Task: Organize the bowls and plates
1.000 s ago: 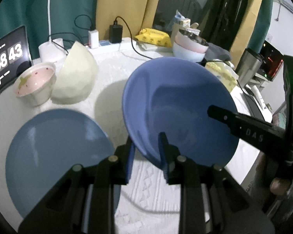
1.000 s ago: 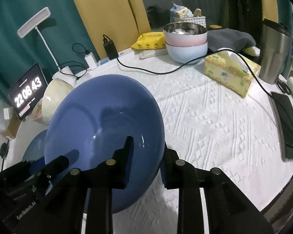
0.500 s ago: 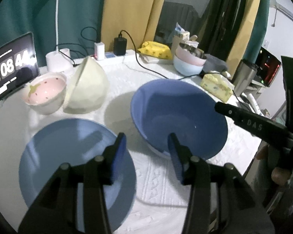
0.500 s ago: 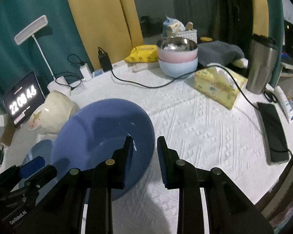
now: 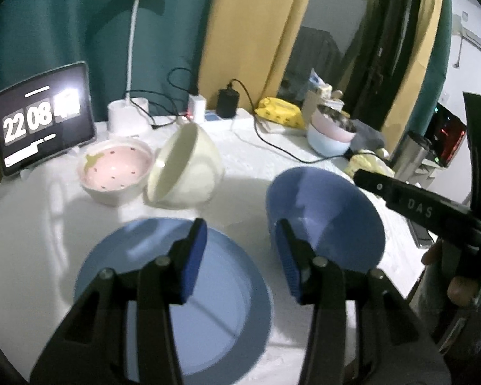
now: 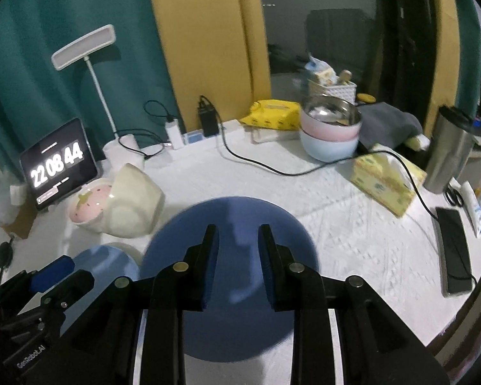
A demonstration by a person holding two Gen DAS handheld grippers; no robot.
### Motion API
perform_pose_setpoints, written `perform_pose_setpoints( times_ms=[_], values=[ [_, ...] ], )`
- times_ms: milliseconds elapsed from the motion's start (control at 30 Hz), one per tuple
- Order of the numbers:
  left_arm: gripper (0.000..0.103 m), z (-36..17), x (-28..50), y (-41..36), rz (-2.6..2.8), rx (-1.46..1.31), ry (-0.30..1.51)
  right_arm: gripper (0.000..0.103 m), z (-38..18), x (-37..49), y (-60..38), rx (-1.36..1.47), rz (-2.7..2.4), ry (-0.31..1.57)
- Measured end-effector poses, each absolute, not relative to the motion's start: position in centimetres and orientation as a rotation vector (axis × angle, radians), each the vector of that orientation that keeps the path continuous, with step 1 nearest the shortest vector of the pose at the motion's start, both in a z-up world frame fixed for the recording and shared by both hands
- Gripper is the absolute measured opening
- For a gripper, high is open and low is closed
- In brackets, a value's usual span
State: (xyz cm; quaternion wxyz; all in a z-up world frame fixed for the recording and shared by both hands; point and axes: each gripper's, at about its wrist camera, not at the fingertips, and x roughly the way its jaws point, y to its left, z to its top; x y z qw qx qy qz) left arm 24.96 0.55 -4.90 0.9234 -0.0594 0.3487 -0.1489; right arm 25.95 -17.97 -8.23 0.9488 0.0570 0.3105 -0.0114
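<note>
A large blue bowl (image 5: 330, 211) stands upright on the white table; it also shows in the right wrist view (image 6: 240, 224). A light blue plate (image 5: 215, 295) lies left of it, also seen from the right wrist (image 6: 105, 266). A cream bowl (image 5: 189, 166) lies tipped on its side against a pink strawberry bowl (image 5: 115, 170). My left gripper (image 5: 240, 250) is open and empty, above the gap between plate and blue bowl. My right gripper (image 6: 237, 250) is open and empty above the blue bowl.
At the back stand a stack of pink and pale blue bowls with a steel one on top (image 6: 330, 128), a tablet clock (image 6: 57, 163), a lamp (image 6: 89, 51) and chargers with cables. A tissue box (image 6: 384, 183), steel tumbler (image 6: 449, 150) and phone (image 6: 455, 247) sit at right.
Both grippers let go of the blue bowl, opened and pulled back upward. The bowl went from tilted and held to resting upright on the table.
</note>
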Motion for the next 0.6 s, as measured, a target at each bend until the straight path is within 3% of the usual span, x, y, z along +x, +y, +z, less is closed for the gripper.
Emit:
perform_pose_setpoints(
  times_ms=[600],
  values=[
    [0.046,-4.5,27.2,6.5,-0.238,-0.157,0.686,0.028,-6.7,30.1,-10.2,0.031,0.060,0.639]
  ],
)
